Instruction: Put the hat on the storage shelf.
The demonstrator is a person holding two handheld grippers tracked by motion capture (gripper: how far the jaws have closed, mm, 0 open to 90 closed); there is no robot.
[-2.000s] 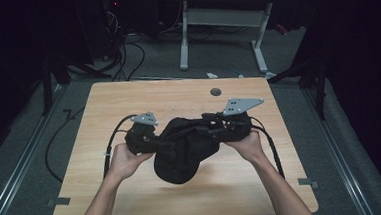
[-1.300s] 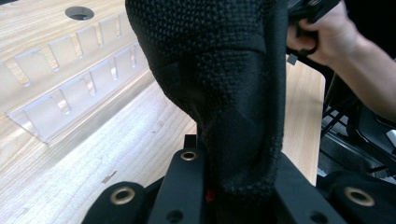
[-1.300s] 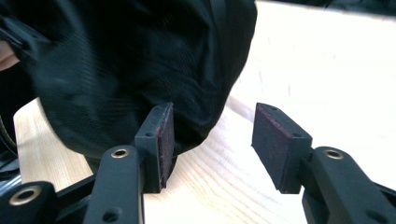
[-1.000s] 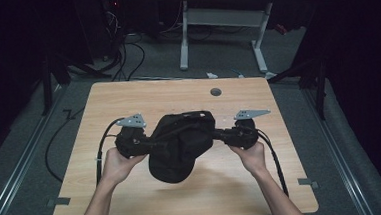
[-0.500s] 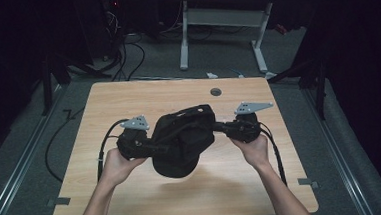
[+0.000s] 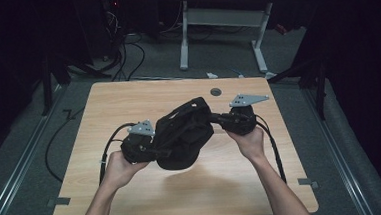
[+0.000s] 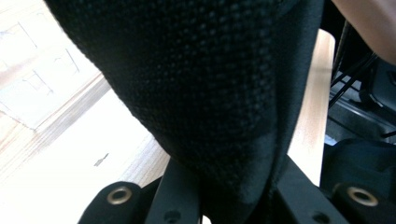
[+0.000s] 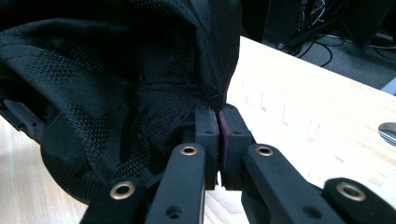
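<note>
There is one black mesh garment [image 6: 184, 133], a bundle of knitted fabric, held up above the middle of the wooden table [image 6: 128, 99] between two grippers, with its lower bulge hanging close over the tabletop; whether it touches the wood I cannot tell. The left gripper [image 6: 153, 151] clamps it from the near left side: in the left gripper view the cloth [image 7: 201, 84] drops down between the two black jaws, which press in on a fold of it from both sides. The right gripper [image 6: 218, 119] has it from the far right side, and the right gripper view shows that pair of jaws closed tight together, pads meeting, with an edge of the fabric [image 8: 116, 79] pinched at their tips. Two bare forearms come up from the near edge of the table, one to each tool. The left hand [image 6: 118, 164] wraps its gripper low and near, the right hand [image 6: 249, 139] sits farther forward and higher, so the garment hangs on a slant between them. Each gripper carries one grey three-cornered plate on top and trails one black cable. One small round dark disc [image 6: 215, 91] lies on the table's far side, well apart from the cloth. Beyond the table stands one pale metal frame [image 6: 221, 20] on the grey floor, with loose cables nearby.
</note>
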